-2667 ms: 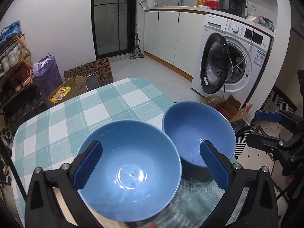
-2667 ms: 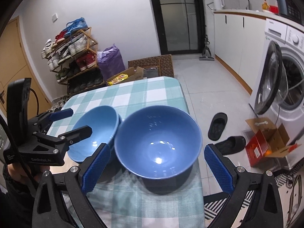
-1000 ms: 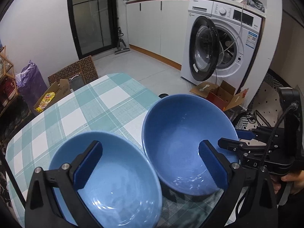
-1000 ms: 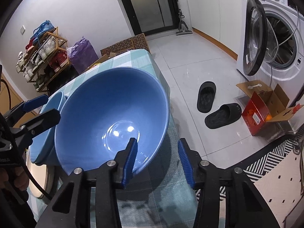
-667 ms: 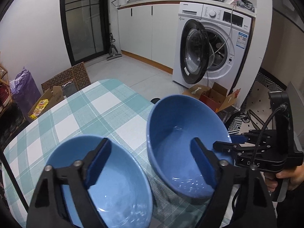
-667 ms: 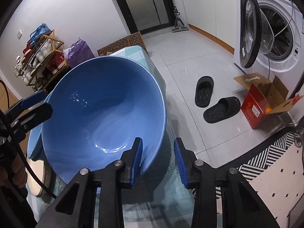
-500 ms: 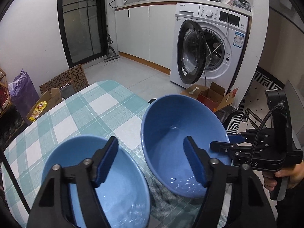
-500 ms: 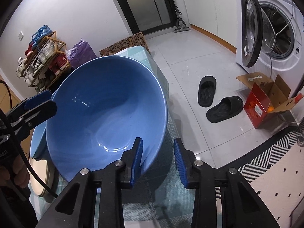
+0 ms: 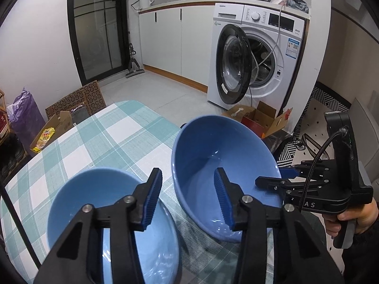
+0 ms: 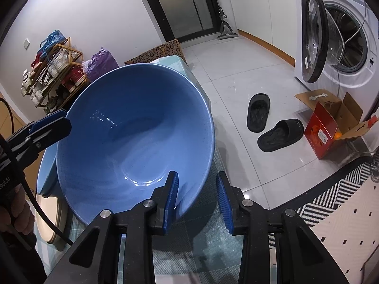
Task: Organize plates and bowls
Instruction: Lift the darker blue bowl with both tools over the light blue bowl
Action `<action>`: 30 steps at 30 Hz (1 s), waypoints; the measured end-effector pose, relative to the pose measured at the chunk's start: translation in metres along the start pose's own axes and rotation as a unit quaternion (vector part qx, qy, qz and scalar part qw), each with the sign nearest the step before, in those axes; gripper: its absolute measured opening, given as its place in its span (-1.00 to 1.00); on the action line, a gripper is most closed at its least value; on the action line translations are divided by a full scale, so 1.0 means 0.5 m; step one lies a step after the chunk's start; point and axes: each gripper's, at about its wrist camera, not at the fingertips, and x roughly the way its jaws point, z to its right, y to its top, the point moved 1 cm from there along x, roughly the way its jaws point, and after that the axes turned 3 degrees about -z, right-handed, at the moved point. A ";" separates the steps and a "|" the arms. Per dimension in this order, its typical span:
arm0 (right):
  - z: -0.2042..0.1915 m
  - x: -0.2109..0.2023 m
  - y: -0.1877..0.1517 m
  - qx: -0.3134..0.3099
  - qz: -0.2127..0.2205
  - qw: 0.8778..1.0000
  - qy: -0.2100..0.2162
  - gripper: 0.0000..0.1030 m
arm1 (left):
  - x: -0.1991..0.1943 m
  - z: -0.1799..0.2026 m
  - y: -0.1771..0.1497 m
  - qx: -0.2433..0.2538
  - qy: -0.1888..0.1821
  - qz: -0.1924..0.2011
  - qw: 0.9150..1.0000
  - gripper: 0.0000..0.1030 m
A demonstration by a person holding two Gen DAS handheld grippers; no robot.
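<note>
A dark blue bowl [image 9: 222, 156] [image 10: 132, 127] is tipped up on the checked table [image 9: 94, 142]. My right gripper [image 10: 197, 198] is shut on its near rim, one pad inside and one outside; in the left wrist view the right gripper [image 9: 277, 176] is at the bowl's right edge. A lighter blue bowl [image 9: 94, 203] [image 10: 46, 165] sits upright beside it. My left gripper [image 9: 187, 198] [image 10: 64, 120] hangs over the two neighbouring rims, jaws closing, one pad over each bowl and neither visibly pressing.
A beige plate [image 10: 54, 217] lies under the near edge of the lighter bowl. Beyond the table's right edge are two black slippers [image 10: 258, 111], a red cardboard box [image 10: 327, 127] and a washing machine with its door open [image 9: 236, 71]. A shoe rack [image 10: 52, 71] stands at the left wall.
The left jaws have narrowed from wide around the lighter bowl to a small gap over both rims. The right jaws closed on the dark bowl's rim and the bowl tipped up.
</note>
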 end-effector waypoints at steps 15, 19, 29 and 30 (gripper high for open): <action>-0.004 -0.004 -0.003 -0.006 0.008 1.000 0.004 -0.52 | 0.017 0.011 -0.007 0.005 0.011 -0.017 1.000 -0.63; -0.007 -0.006 -0.002 -0.010 0.012 1.000 0.004 -0.54 | 0.019 0.007 -0.010 0.003 0.012 -0.017 1.000 -0.64; -0.003 -0.026 -0.007 -0.008 0.032 0.999 0.000 -0.57 | 0.014 0.013 -0.012 0.003 0.013 -0.013 1.000 -0.65; -0.004 -0.030 -0.007 -0.009 0.033 0.999 -0.001 -0.57 | 0.013 0.013 -0.012 0.003 0.014 -0.013 1.000 -0.65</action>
